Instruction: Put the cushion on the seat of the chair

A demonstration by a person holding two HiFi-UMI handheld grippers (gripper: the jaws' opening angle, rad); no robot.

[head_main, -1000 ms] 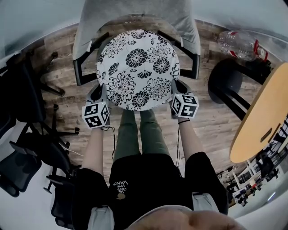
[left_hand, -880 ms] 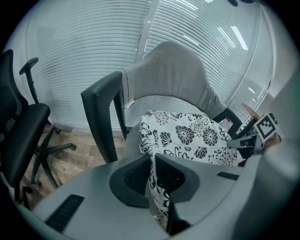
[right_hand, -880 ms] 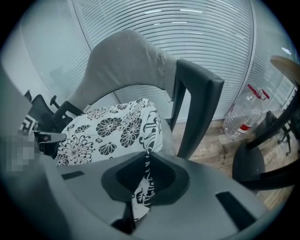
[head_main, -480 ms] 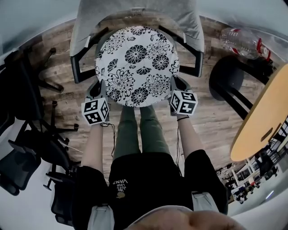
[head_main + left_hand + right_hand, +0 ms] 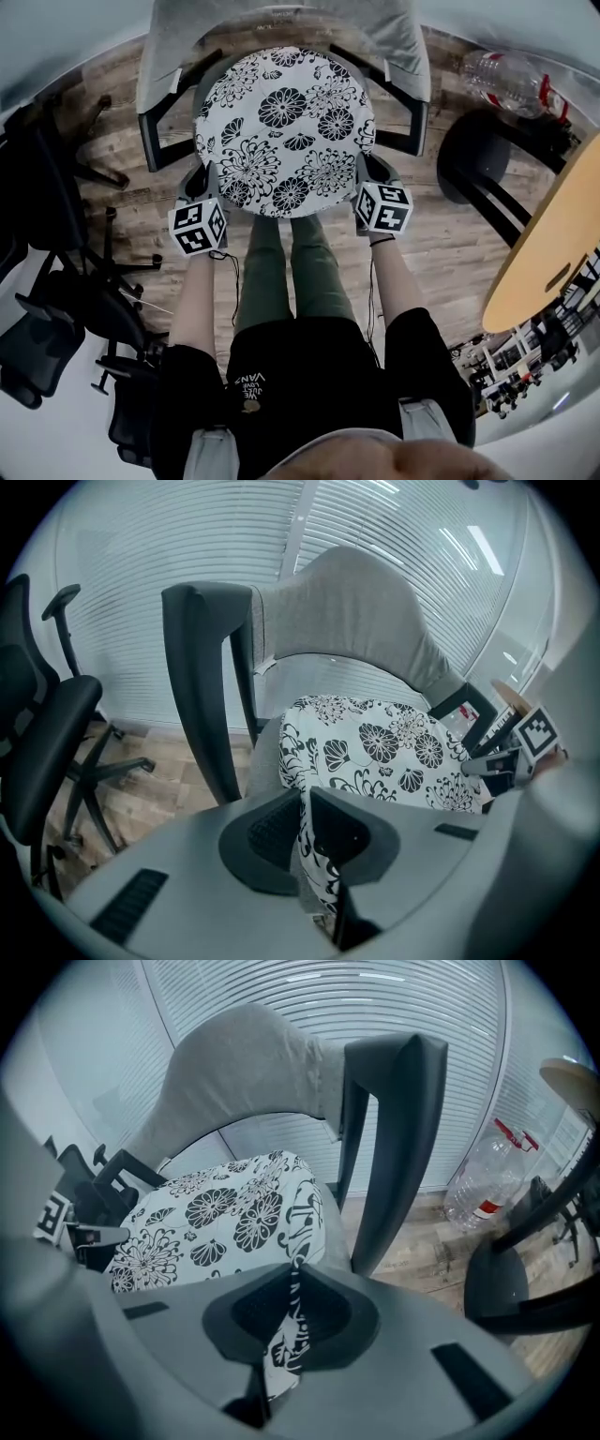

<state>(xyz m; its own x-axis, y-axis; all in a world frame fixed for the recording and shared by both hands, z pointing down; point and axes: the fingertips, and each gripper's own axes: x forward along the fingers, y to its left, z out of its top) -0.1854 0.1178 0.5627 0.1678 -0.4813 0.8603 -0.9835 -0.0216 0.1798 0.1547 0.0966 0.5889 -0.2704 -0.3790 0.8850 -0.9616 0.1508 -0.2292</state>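
My left claw (image 5: 302,829) and right claw (image 5: 289,1309) each pinch the round white black-flowered cushion (image 5: 286,131) over the grey fabric chair (image 5: 281,26) seat, and I think an uneven release could slide it forward.

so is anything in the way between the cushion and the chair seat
Nothing visible does. The cushion is over the seat, between the armrests, its near edge pinched by the left gripper and right gripper.
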